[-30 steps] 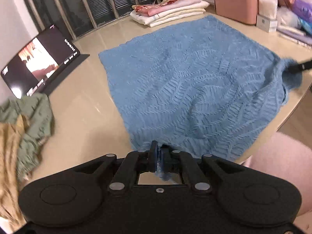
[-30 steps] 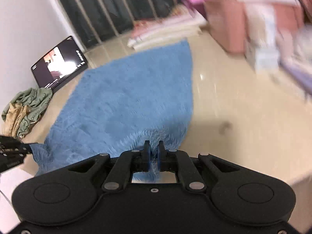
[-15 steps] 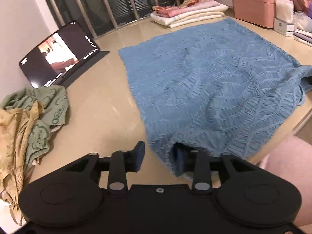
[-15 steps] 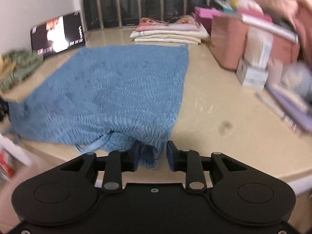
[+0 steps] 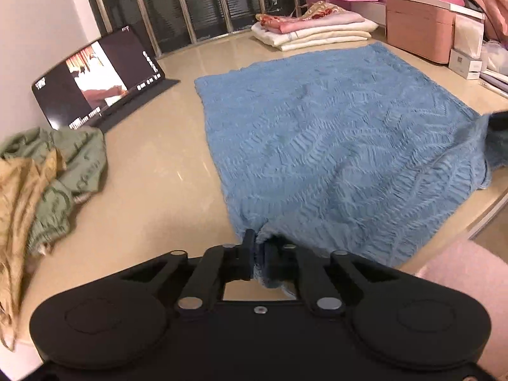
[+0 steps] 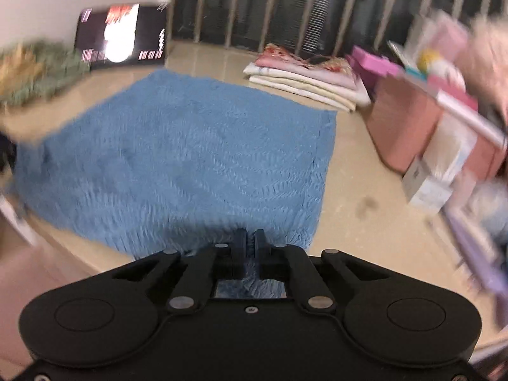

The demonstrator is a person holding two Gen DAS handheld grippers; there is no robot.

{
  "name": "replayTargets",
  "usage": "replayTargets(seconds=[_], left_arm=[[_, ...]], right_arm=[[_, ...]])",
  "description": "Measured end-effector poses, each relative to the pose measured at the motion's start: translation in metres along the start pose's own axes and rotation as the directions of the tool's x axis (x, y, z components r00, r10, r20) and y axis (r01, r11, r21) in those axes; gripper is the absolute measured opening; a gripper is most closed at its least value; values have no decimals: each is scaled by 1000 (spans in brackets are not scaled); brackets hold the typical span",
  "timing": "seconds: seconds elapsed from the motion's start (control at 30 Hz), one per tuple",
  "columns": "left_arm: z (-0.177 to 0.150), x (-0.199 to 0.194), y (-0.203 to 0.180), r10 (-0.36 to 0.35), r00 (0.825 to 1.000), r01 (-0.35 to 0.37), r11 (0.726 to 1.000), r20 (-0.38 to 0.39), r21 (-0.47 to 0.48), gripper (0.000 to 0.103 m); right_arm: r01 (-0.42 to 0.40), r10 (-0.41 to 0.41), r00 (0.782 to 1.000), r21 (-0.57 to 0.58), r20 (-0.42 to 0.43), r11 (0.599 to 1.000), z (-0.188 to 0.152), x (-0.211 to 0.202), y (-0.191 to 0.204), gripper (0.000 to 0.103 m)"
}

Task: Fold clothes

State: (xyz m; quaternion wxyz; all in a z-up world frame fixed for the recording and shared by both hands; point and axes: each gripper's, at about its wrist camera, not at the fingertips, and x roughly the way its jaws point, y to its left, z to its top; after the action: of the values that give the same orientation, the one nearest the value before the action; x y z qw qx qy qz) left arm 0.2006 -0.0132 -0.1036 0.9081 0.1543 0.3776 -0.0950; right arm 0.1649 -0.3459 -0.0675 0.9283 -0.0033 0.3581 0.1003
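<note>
Blue knit garment lies spread flat on the beige tabletop, no fold made yet. Left gripper pinches its near left corner; right gripper pinches what seems the near right corner, though that view is blurred. Folded clothes sit stacked beyond, with crumpled green and tan garments waiting nearby.

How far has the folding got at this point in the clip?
Done: a stack of folded clothes sits at the far edge. In hand: the blue knit garment lies spread flat, no fold made, with left gripper and right gripper each shut on a near corner. Left: folding it, then the crumpled green and tan clothes.
</note>
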Motion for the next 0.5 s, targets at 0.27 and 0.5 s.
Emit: replayTargets(seconds=[0.27, 0.5], left_arm=[[47, -35, 20, 108, 982, -115, 993, 155, 38, 8], [16, 1, -2, 76, 997, -76, 997, -5, 25, 22]], right_arm=[[-256, 197, 966, 487, 169, 835, 29, -28, -98, 3], [-235, 179, 972, 585, 153, 776, -15, -21, -100, 3]])
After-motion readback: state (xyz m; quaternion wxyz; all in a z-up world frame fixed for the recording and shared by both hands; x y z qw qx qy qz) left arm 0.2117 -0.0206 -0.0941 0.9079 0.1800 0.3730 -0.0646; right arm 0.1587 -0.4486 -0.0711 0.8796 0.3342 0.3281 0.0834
